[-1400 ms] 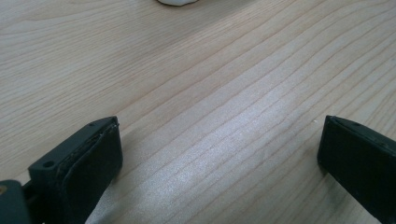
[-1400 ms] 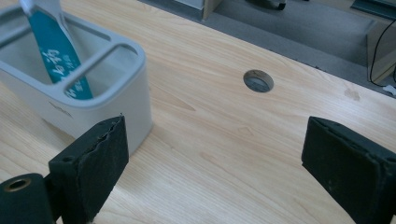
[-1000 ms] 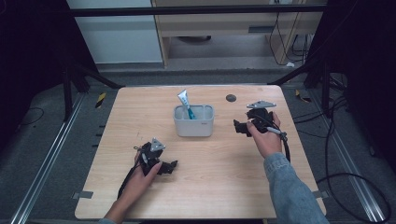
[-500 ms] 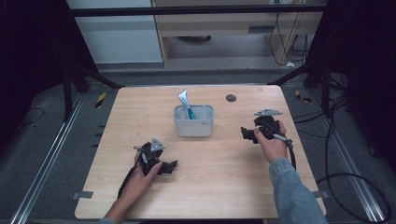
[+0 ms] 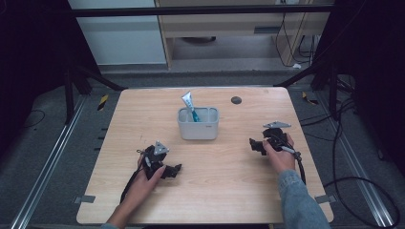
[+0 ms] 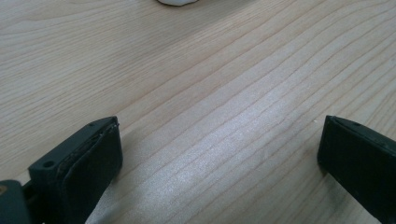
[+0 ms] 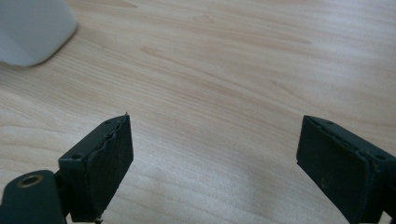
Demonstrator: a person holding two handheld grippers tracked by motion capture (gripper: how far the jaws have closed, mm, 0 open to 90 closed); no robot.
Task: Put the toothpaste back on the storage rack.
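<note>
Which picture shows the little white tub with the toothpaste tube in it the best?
The high view: the whole white tub stands mid-table with the toothpaste tube leaning out of it. The right gripper view catches just a blurred corner of the tub, the left gripper view a sliver of its base, neither the tube.

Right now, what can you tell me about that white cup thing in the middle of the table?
The white cup is a small, squarish bin with rounded corners, plastic by its look. It stands upright on the wooden table, near the middle. A white tube with a teal cap leans inside, sticking out over the rim. Nothing else touches it.
</note>
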